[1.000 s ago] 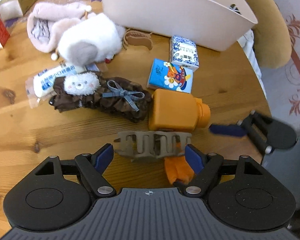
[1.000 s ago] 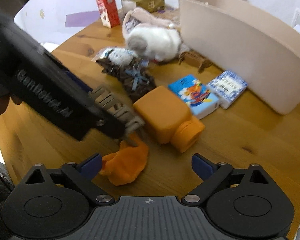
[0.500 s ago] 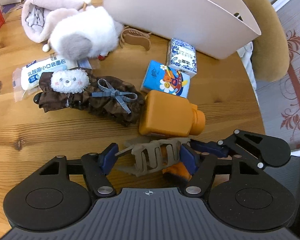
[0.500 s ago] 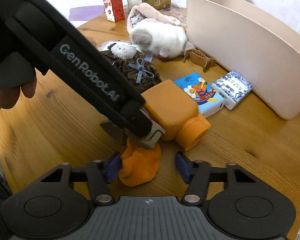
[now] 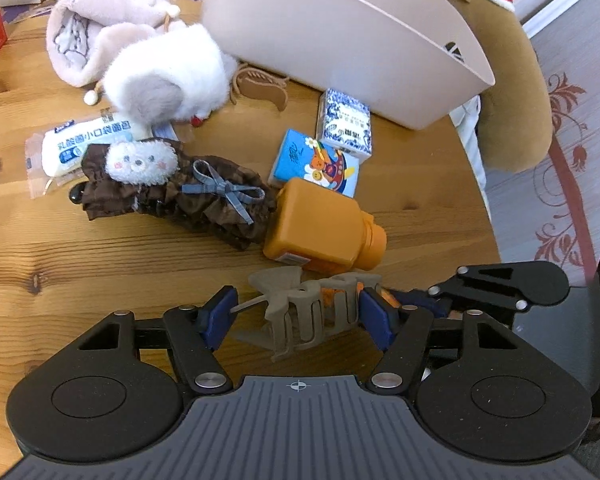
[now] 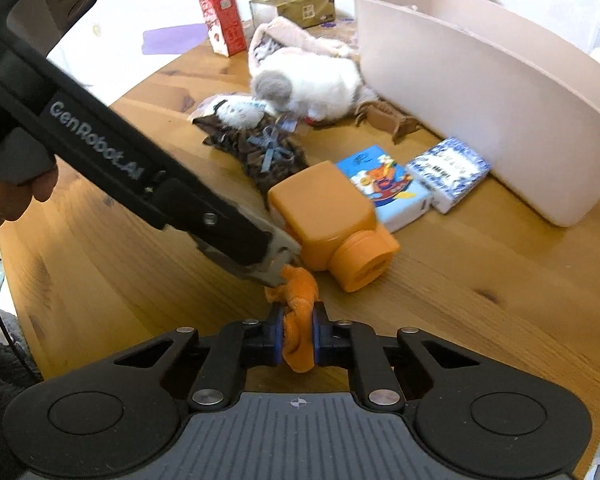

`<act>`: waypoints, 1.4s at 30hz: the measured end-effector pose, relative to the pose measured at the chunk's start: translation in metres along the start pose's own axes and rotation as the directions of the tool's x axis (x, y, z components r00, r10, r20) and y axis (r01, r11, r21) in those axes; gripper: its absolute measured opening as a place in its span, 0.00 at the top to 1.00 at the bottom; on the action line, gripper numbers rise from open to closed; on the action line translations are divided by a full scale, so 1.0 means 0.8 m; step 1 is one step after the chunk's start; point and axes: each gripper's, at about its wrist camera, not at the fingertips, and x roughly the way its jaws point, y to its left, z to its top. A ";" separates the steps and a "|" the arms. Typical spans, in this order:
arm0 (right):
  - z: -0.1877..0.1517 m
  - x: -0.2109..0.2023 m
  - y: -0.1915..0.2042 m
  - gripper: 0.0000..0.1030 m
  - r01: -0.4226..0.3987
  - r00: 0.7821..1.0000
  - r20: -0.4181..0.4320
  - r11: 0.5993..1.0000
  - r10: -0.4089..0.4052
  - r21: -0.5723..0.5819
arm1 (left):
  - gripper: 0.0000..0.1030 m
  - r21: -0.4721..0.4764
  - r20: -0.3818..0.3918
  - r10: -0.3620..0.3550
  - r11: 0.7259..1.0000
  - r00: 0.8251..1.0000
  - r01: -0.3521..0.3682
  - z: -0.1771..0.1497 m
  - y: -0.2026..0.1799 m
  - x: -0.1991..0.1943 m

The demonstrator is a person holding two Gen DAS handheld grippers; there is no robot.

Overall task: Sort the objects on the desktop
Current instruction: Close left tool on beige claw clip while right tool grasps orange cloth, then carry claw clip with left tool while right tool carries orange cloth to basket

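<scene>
Left wrist view: left gripper (image 5: 298,314) straddles a taupe plastic claw clip (image 5: 308,312), ribbed and toothed; right pad touches it, left pad contact unclear, so grip undetermined. Ruffled brown fabric (image 5: 204,200) and a smooth, blocky orange bottle (image 5: 320,232) lie on the grained wooden table (image 5: 100,256). Right wrist view: right gripper (image 6: 296,338) clenched on soft, crumpled orange cloth (image 6: 298,336).
</scene>
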 end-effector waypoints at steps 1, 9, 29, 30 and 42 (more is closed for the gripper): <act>0.000 -0.004 -0.003 0.88 0.005 1.000 0.007 1.000 -0.005 0.005 | 0.34 0.000 0.004 0.001 1.000 1.000 -0.001 0.001 0.000 -0.002; 0.009 -0.027 -0.029 0.88 0.046 0.998 0.049 0.999 -0.047 0.030 | 0.34 0.020 0.067 0.001 1.000 0.998 -0.002 0.009 -0.001 -0.031; 0.054 -0.087 -0.077 0.88 0.140 0.970 0.189 0.987 -0.154 0.084 | 0.34 0.062 0.232 -0.002 0.998 0.973 -0.012 0.064 -0.012 -0.089; 0.056 -0.090 -0.080 0.88 0.147 0.968 0.194 0.985 -0.161 0.087 | 0.34 0.065 0.239 0.000 0.998 0.971 -0.016 0.068 -0.013 -0.092; 0.087 -0.117 -0.112 0.88 0.203 0.940 0.254 0.972 -0.227 0.116 | 0.68 0.110 0.229 -0.002 0.994 0.974 -0.024 0.111 -0.014 -0.082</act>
